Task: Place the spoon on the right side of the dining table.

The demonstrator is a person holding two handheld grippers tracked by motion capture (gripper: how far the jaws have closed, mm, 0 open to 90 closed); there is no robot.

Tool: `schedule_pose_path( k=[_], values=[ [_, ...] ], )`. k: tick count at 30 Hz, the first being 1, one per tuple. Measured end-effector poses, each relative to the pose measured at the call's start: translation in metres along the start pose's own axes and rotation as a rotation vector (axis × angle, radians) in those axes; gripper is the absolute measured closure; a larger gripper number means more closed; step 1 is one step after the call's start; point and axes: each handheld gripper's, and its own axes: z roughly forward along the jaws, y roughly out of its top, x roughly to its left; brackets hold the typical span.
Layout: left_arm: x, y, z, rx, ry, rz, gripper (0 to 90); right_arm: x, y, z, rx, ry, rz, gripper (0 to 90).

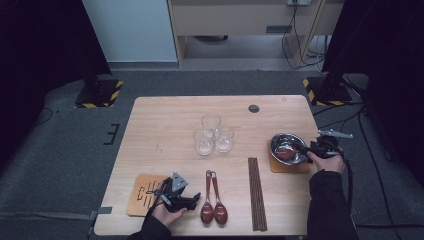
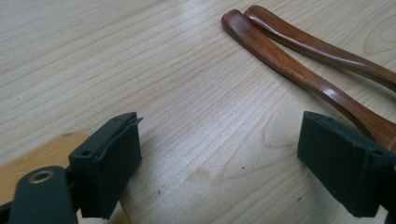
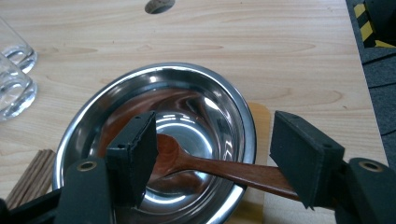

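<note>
A steel bowl point(image 1: 274, 142) stands on a wooden coaster point(image 1: 280, 166) at the table's right side. A brown wooden spoon point(image 3: 224, 170) lies in it, its head in the bowl point(image 3: 243, 116) and its handle over the near rim. My right gripper point(image 1: 306, 148) hovers at that rim, open point(image 3: 215, 130); the handle runs between the jaws without either pad pressing on it. My left gripper point(image 1: 196, 197) rests open near the front edge, with bare table between its jaws point(image 2: 222, 126). Two more wooden spoons point(image 1: 212, 200) lie just right of it, their handles point(image 2: 299, 65) beyond the right jaw.
Three empty glasses point(image 1: 212, 132) stand grouped at the table's middle. A bundle of dark chopsticks point(image 1: 256, 192) lies lengthwise between the spoons and the bowl. A second wooden coaster point(image 1: 142, 192) with cut slots sits at the front left, under my left hand.
</note>
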Motion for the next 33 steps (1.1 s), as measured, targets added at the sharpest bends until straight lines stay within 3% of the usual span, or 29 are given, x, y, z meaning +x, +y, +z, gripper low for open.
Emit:
schedule_pose_path(
  k=[18, 33],
  values=[
    [0.0, 0.0, 0.0, 0.0, 0.0, 0.0, 12.4, 0.002, -0.005, -0.004, 0.023, 0.017, 0.025, 31.6],
    [0.0, 0.0, 0.0, 0.0, 0.0, 0.0, 12.4, 0.003, -0.016, -0.013, 0.003, 0.045, 0.026, 31.6]
  ],
)
